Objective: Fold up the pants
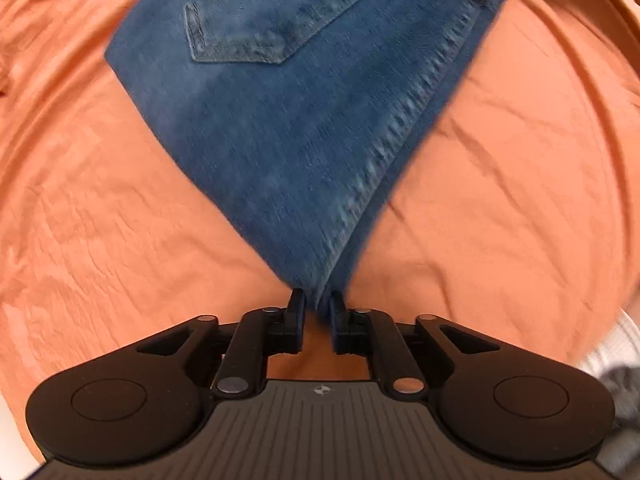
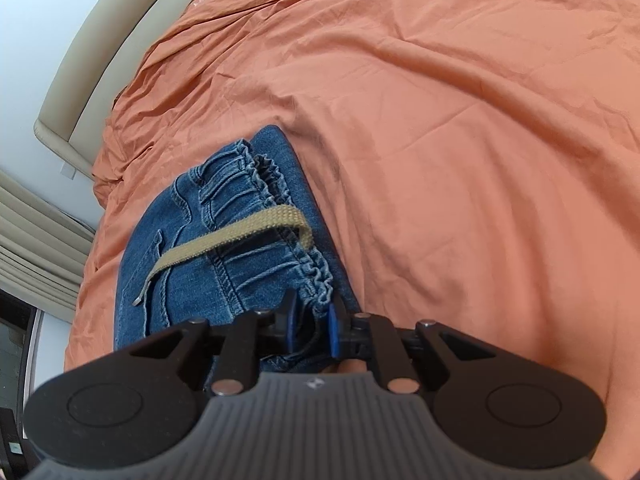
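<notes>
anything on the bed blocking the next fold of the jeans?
Nothing visible. Both the left gripper and right gripper are shut on the jeans, and the orange sheet around them is bare; the drawstring lies on the jeans themselves.

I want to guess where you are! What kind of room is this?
Probably a bedroom. The jeans lie on a big orange sheet that looks spread over a bed, with a padded beige headboard at its edge and curtains beside it.

Two matte black tools: left tool (image 1: 318,304), right tool (image 2: 314,312), round pivot caps, silver pins, ribbed grey housings.
</notes>
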`<action>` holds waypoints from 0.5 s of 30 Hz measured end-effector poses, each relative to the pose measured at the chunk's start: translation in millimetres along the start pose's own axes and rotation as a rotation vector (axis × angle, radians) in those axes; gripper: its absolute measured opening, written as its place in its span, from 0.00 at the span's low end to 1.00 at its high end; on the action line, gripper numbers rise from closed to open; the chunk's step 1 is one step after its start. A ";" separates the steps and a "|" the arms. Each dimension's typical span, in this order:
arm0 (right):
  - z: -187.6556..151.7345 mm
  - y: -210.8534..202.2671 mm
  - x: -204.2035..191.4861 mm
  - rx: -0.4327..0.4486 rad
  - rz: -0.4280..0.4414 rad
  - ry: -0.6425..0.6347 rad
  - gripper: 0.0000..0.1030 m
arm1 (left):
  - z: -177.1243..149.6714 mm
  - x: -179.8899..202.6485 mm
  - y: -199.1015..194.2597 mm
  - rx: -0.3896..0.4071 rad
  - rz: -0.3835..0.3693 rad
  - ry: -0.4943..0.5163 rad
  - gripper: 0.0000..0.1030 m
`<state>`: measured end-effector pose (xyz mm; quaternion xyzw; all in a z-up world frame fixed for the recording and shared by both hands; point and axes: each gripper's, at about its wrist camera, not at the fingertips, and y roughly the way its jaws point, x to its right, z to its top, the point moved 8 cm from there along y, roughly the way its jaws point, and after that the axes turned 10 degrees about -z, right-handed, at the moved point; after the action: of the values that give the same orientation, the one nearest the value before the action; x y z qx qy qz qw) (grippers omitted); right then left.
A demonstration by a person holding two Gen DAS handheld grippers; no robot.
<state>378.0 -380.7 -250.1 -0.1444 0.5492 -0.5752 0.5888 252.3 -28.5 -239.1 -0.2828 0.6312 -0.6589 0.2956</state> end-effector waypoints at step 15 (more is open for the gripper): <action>23.5 -49.6 -6.9 0.178 -0.044 -0.163 0.56 | 11.8 -55.0 -80.6 0.358 -0.195 -0.340 0.33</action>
<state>373.2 -400.5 -198.6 -0.1500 0.4427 -0.6210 0.6292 295.0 7.0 -158.1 -0.3924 0.4156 -0.7283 0.3779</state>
